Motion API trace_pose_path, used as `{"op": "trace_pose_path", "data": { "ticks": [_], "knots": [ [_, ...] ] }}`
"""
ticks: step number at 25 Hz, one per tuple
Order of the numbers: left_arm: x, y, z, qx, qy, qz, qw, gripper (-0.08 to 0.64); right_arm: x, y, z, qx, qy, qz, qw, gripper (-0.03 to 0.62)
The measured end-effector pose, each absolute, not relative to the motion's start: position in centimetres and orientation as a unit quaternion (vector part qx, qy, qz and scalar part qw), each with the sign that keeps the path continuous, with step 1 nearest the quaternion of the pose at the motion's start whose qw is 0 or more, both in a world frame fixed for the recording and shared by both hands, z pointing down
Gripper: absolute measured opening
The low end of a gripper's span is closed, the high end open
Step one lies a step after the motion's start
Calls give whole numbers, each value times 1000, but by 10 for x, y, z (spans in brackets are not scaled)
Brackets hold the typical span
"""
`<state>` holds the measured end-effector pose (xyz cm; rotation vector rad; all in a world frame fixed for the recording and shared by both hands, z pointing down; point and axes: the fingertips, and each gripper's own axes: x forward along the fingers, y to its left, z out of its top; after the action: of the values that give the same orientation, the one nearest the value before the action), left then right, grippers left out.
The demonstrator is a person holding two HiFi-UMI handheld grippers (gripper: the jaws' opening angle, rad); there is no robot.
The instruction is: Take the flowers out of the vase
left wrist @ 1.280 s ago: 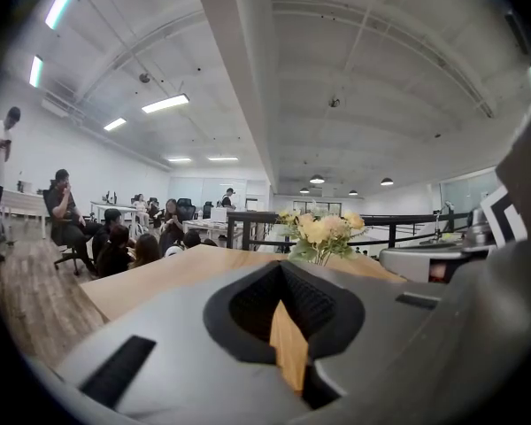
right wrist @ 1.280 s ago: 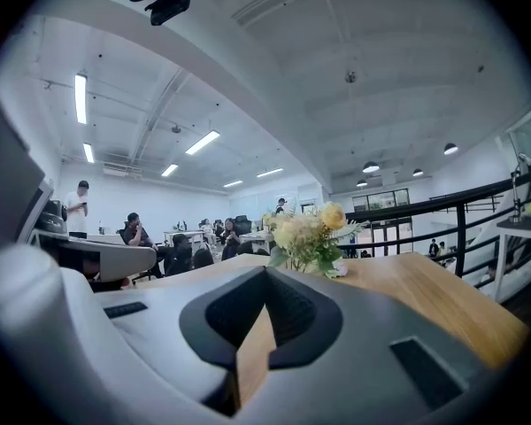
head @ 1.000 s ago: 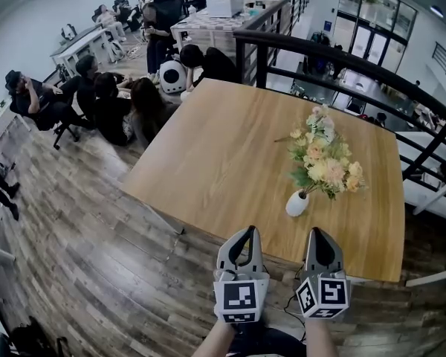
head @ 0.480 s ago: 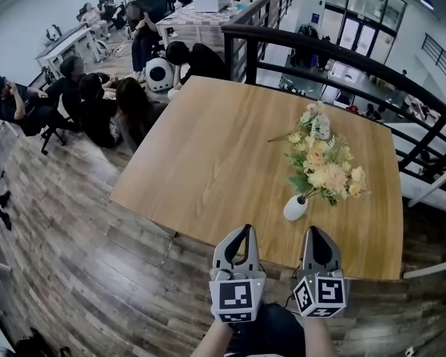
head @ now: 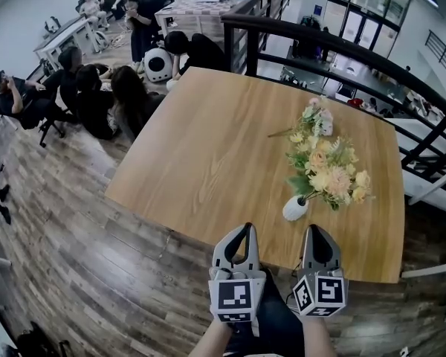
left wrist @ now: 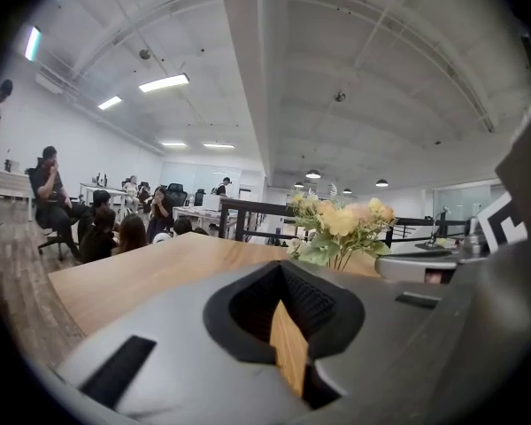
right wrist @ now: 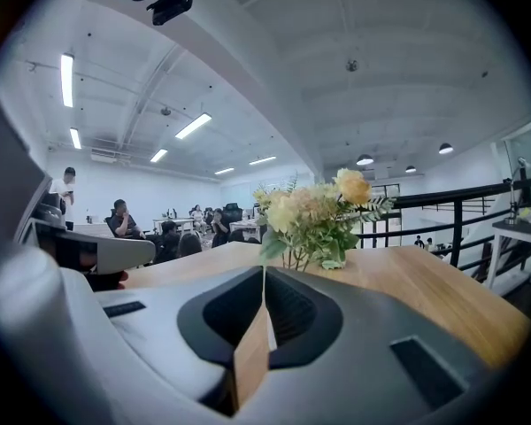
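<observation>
A bunch of yellow, cream and pink flowers (head: 323, 162) stands in a small white vase (head: 294, 208) near the front right of the wooden table (head: 208, 147). My left gripper (head: 243, 229) and right gripper (head: 317, 230) hover side by side at the table's near edge, short of the vase and touching nothing. The left gripper (left wrist: 281, 268) is shut and empty, with the flowers (left wrist: 341, 228) ahead to its right. The right gripper (right wrist: 264, 273) shows its tips still together, its jaws just opening with nothing between them. The flowers (right wrist: 314, 215) stand straight ahead of it.
Several people (head: 97, 95) sit on chairs and on the wooden floor beyond the table's far left corner. A black railing (head: 342, 58) runs behind the table and down its right side. Desks with equipment stand further back.
Both grippers have edged forward and slightly down toward the table's near edge. The vase and the flowers stand as before.
</observation>
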<state>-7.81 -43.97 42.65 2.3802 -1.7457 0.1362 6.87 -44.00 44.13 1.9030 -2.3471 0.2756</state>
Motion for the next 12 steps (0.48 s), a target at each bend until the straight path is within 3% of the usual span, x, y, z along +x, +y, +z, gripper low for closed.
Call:
{"op": "trace_pose_path", "data": {
  "ticks": [2,12],
  "knots": [
    [-77,-444,428,800,-590,48,95,25,70,-446,442,626,-773,92,53,29],
    [-59,-468,440,797,-592,66,101,25,85,-475,457,621,-774,109,54,31]
  ]
}}
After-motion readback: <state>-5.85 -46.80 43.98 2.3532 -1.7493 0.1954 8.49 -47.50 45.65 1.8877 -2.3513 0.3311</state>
